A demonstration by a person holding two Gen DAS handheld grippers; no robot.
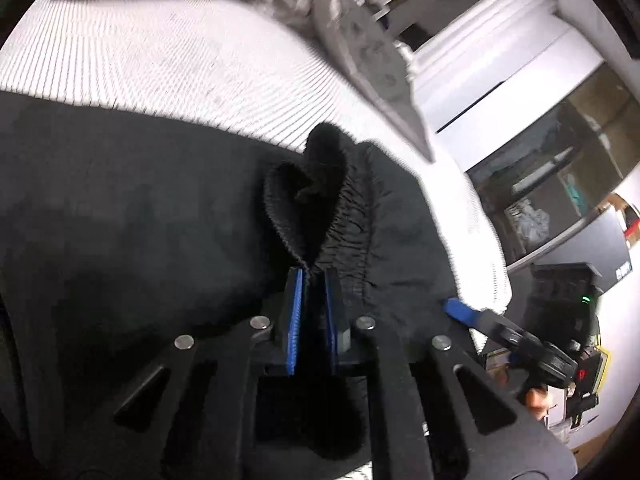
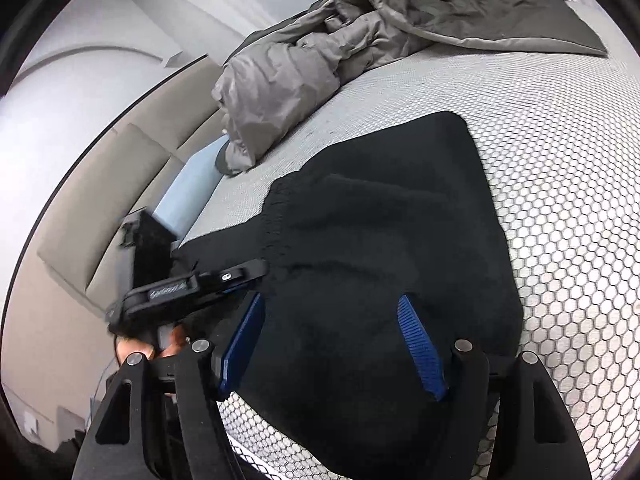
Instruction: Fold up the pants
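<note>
- The left tongs (image 1: pixel 313 280), two black fingers lined with ribbed blue pads (image 1: pixel 295 320), are clenched on the gathered elastic waistband (image 1: pixel 340 216) of the black, soft-napped pants (image 1: pixel 120 216); the fabric bunches up from between the pads into a ruffled fold at the middle of the left wrist view.
- The right tongs (image 2: pixel 332 340), with the same two ribbed blue pads (image 2: pixel 420 344), stand released and wide apart over the pants (image 2: pixel 380 240), with dark cloth lying between and under the fingers; no pad is seen pressing it.
- There is one pair of pants, spread flat on the bed (image 2: pixel 560 160) and filling the centre and lower part of the right wrist view; its upper edge ends in a squared corner.
- The bed cover is white with a fine honeycomb mesh pattern; in the left wrist view it reads as fine stripes (image 1: pixel 160 60).
- One crumpled grey quilted blanket (image 2: pixel 300 72) lies heaped at the upper centre of the right wrist view, well apart from the pants.
- In the left wrist view the right tongs' blue tip (image 1: pixel 460 309) pokes in at the lower right, just beside the pants' edge.
- A beige padded headboard (image 2: pixel 132 152) runs along the left of the right wrist view.
</note>
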